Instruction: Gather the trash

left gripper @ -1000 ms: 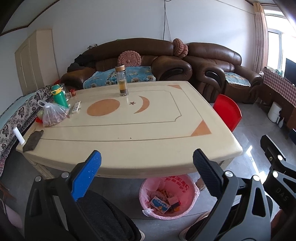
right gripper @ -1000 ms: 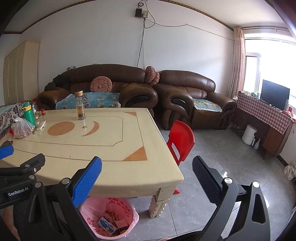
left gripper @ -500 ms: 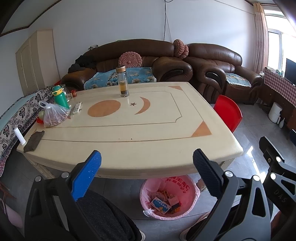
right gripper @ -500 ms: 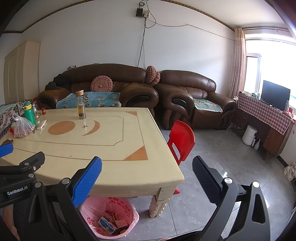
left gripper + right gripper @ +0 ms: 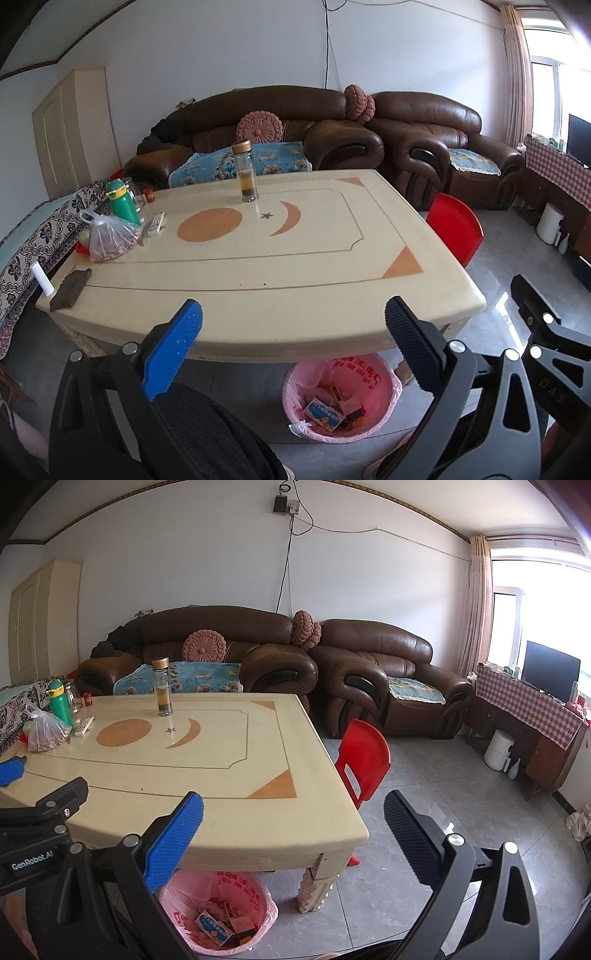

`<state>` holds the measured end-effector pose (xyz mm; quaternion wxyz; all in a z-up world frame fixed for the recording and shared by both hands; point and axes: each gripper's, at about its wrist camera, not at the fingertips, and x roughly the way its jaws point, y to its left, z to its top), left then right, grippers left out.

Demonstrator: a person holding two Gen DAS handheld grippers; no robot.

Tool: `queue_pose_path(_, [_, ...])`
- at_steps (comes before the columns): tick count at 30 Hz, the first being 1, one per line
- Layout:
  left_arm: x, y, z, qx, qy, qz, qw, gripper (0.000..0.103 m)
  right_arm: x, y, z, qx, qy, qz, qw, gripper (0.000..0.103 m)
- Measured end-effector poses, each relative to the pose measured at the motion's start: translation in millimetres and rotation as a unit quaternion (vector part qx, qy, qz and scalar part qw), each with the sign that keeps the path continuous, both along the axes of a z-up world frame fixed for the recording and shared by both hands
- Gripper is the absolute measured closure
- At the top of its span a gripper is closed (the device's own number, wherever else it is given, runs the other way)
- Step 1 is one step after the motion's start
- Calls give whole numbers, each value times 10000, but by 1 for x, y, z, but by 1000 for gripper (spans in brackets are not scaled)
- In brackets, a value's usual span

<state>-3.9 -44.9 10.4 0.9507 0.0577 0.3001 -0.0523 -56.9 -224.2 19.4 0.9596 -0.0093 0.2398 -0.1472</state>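
Observation:
A pink-lined trash bin (image 5: 338, 400) stands on the floor under the near edge of the cream table (image 5: 295, 266); it holds small boxes and wrappers. It also shows in the right wrist view (image 5: 218, 912). My left gripper (image 5: 293, 325) is open and empty, held above the bin in front of the table edge. My right gripper (image 5: 293, 805) is open and empty, near the table's right corner. The left gripper's body shows at the left of the right wrist view.
On the table stand a glass bottle (image 5: 245, 173), a green flask (image 5: 122, 201), a clear bag of food (image 5: 110, 240), a remote (image 5: 156, 223) and a dark cloth (image 5: 70, 290). A red chair (image 5: 364, 757) stands right of the table. Brown sofas (image 5: 258, 657) line the far wall.
Both views have shifted slightly, with the table a little lower and nearer in frame. Both grippers stay open and empty.

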Motion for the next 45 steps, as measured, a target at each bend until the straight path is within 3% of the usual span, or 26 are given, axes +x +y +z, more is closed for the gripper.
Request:
queue_pose_path(12, [8, 11, -1, -159, 215, 116, 9996, 6, -1, -1, -1, -62, -17, -6, 10000, 7])
queue_pose_path(17, [10, 11, -7, -193, 399, -122, 9989, 6, -1, -1, 0, -79, -45, -22, 10000, 7])
queue_pose_path(32, [-1, 0, -5, -20, 137, -349, 9993, 6, -3, -3, 2, -102, -74, -12, 9999, 7])
queue_pose_path(38, [5, 1, -8, 32, 280, -265, 9993, 6, -3, -3, 2, -62, -70, -7, 10000, 7])
queue_pose_path(42, [13, 2, -16, 133, 694, -264, 9971, 6, -1, -3, 4, -16, -47, 7, 10000, 7])
queue_pose_path(45, [13, 6, -16, 63, 640, -117, 9979, 6, 0, -3, 3, 10, -26, 51, 10000, 7])
